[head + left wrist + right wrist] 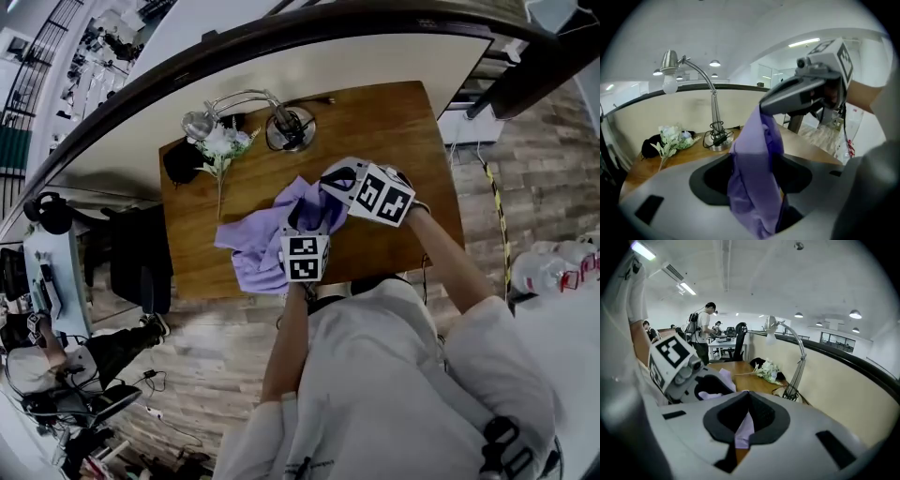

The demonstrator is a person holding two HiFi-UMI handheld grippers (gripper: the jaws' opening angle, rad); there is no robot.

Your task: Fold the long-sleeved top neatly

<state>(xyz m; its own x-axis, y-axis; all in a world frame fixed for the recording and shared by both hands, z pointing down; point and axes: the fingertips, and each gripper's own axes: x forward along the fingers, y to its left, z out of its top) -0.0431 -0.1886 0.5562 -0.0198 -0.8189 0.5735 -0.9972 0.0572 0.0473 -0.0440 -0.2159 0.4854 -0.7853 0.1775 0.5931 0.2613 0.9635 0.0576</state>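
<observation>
The purple long-sleeved top [255, 246] lies bunched on the wooden table [394, 131]. My right gripper [330, 184] is raised above it and is shut on a fold of the top [744, 430], so the cloth hangs down from its tip [764, 107]. That hanging strip [752, 187] passes between the wide jaws of my left gripper [750, 180], which is open and does not press on it. The left gripper [302, 225] sits lower, near the table's front edge, just left of the right one. In the right gripper view the left gripper [710, 389] shows cloth in its mouth.
A chrome desk lamp [289, 127] stands at the back of the table, with a spray of white flowers [223, 145] and a black object [181, 161] to its left. A curved counter wall [281, 66] runs behind. A black chair [141, 253] stands left of the table.
</observation>
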